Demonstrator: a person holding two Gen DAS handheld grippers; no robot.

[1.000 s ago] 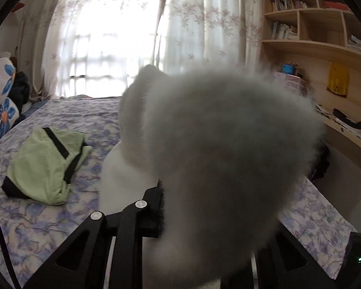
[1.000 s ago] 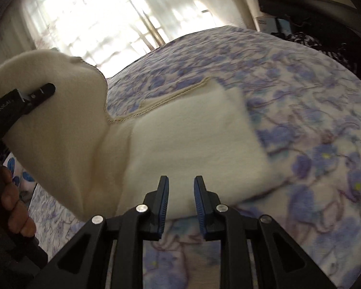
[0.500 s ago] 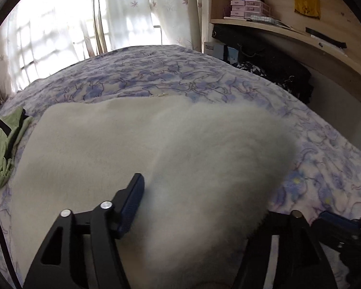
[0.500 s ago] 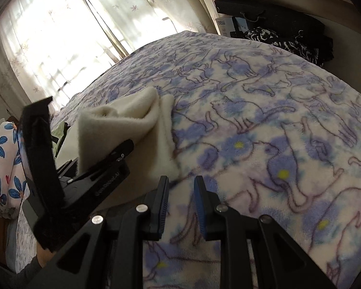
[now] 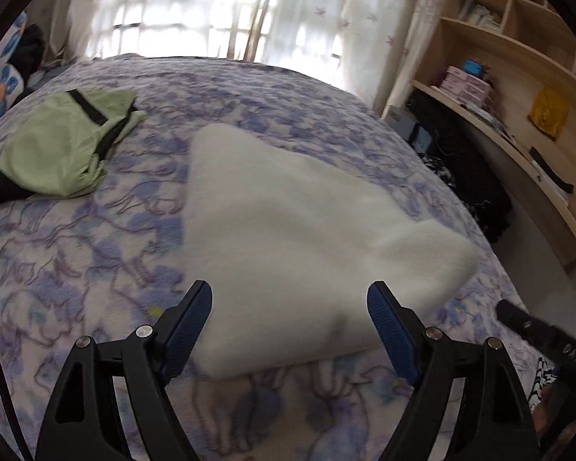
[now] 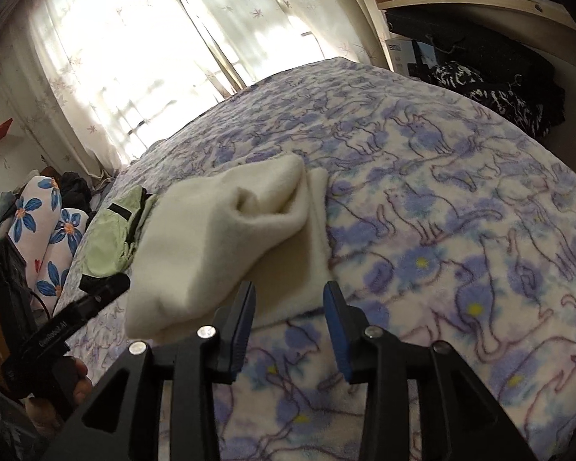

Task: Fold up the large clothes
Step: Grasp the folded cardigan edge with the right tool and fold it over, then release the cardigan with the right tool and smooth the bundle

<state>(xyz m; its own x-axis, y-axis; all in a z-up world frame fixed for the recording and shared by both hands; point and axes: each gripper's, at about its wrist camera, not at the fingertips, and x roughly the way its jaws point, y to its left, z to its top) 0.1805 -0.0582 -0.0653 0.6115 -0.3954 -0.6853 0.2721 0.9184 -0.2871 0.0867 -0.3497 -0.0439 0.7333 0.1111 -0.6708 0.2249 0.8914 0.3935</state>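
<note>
**Cream fleece garment down on the bed, both tools let go**

Cream fleece garment [image 5: 288, 238] lies folded on the bed [image 5: 96, 269], beside a green garment [image 5: 57, 153]. Left tool [image 5: 290, 319], jaws just opened wide, and right tool [image 6: 290, 319], just opened partway, hold nothing. Best next: square the loose upper flap.

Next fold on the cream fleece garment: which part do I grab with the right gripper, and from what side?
Take the cream fleece garment by its near edge, where the thin lower layer lies flat on the bedspread, just ahead of the right gripper. Come from the near side, one finger sliding under that edge. The rolled upper fold is bulkier and would likely open if pinched. Both grippers' jaws have just been opening; nothing is between them.
</note>
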